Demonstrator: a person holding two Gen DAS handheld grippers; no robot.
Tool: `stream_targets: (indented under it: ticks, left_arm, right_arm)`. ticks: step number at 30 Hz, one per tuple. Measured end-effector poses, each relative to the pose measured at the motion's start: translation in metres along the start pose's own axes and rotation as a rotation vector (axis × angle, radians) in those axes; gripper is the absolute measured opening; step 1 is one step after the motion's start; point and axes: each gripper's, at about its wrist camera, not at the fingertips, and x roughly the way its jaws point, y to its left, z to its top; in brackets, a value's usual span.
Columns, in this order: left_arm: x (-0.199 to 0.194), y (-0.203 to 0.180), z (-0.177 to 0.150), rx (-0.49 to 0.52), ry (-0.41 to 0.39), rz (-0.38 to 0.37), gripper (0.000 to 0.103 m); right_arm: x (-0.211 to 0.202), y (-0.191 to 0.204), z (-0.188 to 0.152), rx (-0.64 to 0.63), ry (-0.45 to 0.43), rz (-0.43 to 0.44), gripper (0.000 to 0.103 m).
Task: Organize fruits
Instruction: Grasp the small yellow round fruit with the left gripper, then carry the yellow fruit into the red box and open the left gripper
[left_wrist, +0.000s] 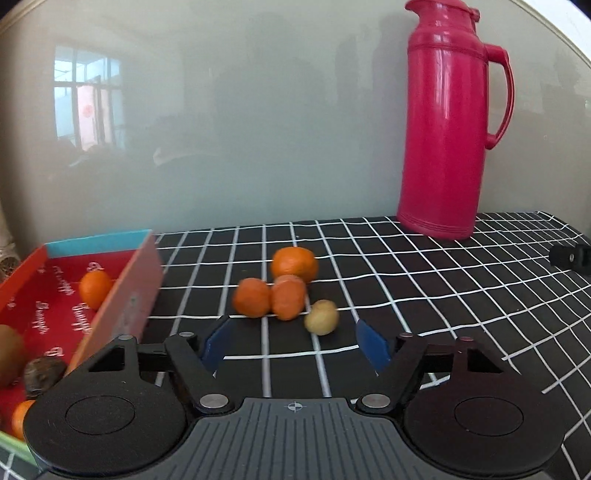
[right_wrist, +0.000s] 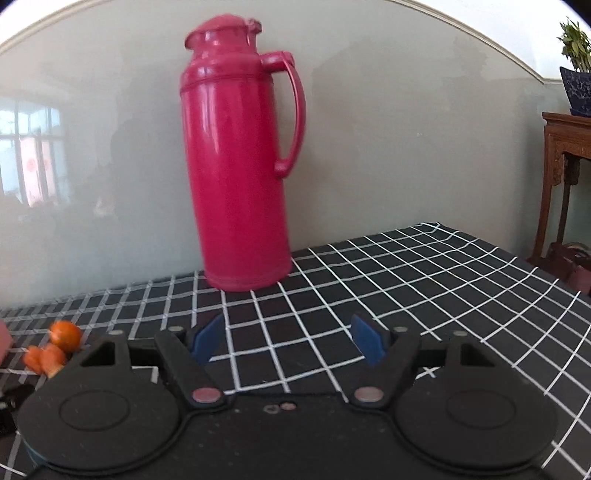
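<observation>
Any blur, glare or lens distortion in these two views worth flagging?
Left wrist: loose oranges smeared by motion, window reflection on the glossy wall, grid cloth bowed by the fisheye. Right wrist: red thermos softly blurred, wall trim curved, same window glare at left.

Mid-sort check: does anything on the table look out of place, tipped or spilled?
Nothing spilled or tipped. The pink thermos stands upright by the wall. Four fruits still lie loose on the checked cloth outside the red box: three oranges and a yellowish fruit. Both hand-held grippers are open and empty.
</observation>
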Motion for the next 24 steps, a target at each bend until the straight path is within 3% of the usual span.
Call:
stream_targets:
  ticks: [5, 16, 19, 20, 24]
  left_arm:
    - [0.025, -0.015, 0.001, 0.009, 0.049, -0.003, 0.060]
    - [0.054, -0.026, 0.008, 0.006, 0.098, 0.004, 0.049]
    - [0.059, -0.025, 0.010, -0.008, 0.109, 0.004, 0.037]
    - [0.059, -0.025, 0.010, -0.006, 0.108, 0.003, 0.026]
    - [0.059, -0.025, 0.009, -0.008, 0.093, 0.001, 0.026]
  right_arm:
    - [0.007, -0.006, 0.000, -0.040, -0.001, -0.047, 0.075]
    - [0.015, -0.020, 0.002, -0.058, 0.002, -0.086, 0.075]
    - [0.018, -0.022, 0.002, -0.058, 0.011, -0.095, 0.075]
    - [0.019, -0.024, 0.002, -0.060, 0.013, -0.101, 0.075]
    - [0.027, -0.034, 0.001, -0.043, 0.040, -0.149, 0.075]
